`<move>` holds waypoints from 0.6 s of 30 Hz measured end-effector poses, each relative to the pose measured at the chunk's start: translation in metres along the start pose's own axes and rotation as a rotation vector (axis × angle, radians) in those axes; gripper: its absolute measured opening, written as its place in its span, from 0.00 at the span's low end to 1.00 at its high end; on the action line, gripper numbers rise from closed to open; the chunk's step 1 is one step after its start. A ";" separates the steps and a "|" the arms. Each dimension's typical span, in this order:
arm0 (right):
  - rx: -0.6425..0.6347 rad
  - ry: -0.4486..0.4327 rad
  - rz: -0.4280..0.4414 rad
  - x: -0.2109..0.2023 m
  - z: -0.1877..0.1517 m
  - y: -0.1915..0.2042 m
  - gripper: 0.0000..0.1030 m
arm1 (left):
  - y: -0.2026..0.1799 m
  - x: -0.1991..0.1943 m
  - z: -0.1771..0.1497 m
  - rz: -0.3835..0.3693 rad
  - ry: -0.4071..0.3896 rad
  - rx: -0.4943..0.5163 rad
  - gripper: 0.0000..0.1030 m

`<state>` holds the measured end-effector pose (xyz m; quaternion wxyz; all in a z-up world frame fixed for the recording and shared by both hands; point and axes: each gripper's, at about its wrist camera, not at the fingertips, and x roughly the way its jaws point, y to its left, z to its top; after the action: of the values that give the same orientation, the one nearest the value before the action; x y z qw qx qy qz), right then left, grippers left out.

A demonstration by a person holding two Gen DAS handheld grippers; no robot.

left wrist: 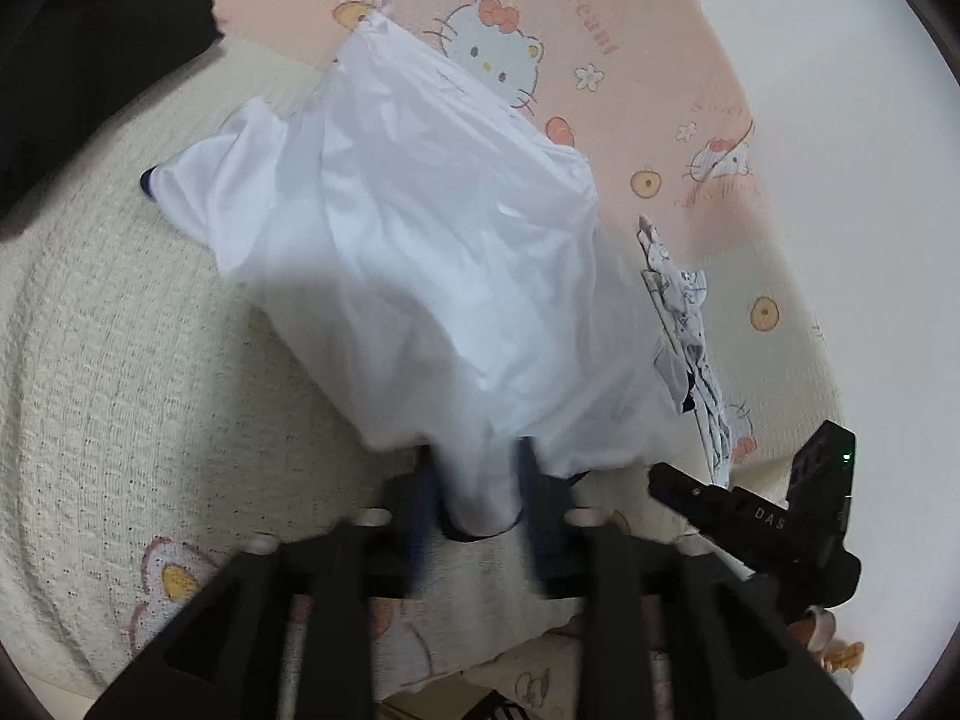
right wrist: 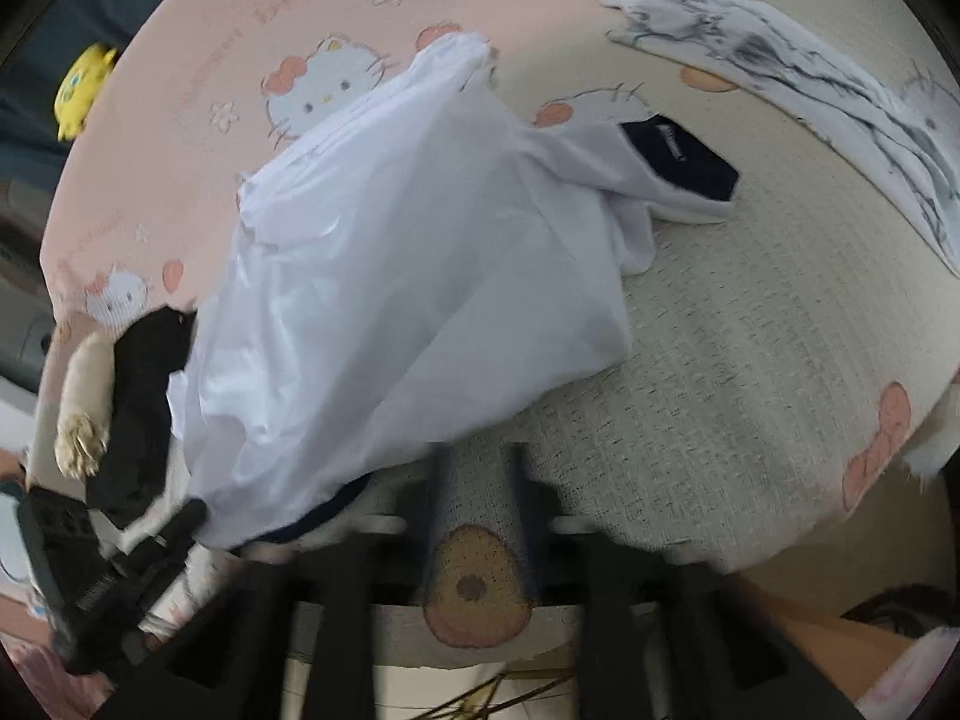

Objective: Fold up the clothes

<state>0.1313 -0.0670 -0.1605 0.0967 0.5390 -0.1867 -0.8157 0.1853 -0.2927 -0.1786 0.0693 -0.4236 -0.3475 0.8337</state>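
Our left hand-held gripper [left wrist: 477, 489] is clenched on the near edge of the white shirt [left wrist: 420, 252], cloth bunched between its fingers, probably so we can lift or drag that edge across for a fold. Our right hand-held gripper [right wrist: 477, 480] stands released, nothing but bedding between its fingers, just beside the shirt's edge. The shirt lies rumpled on the bed [left wrist: 120, 360], one navy-cuffed sleeve [right wrist: 678, 174] thrown out sideways. A printed garment [right wrist: 780, 78] lies apart from it, and a black garment [right wrist: 144, 408] sits against its other side.
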 end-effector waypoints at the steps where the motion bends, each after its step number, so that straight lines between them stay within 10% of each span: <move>1: -0.008 0.002 0.013 0.001 -0.001 0.002 0.41 | -0.004 -0.001 0.000 -0.003 -0.007 0.014 0.71; 6: -0.044 0.017 0.012 0.009 0.002 0.007 0.41 | -0.013 0.002 -0.003 0.045 0.028 0.036 0.72; 13: 0.026 0.085 0.067 0.023 0.025 0.002 0.40 | -0.037 -0.009 -0.006 0.322 0.021 0.327 0.72; 18: 0.048 0.148 0.094 0.025 0.041 0.000 0.09 | -0.062 0.002 -0.005 0.337 0.021 0.473 0.72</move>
<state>0.0842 -0.0674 -0.1674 0.1354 0.5906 -0.2237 -0.7635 0.1766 -0.2431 -0.1420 0.0303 -0.4559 -0.0676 0.8869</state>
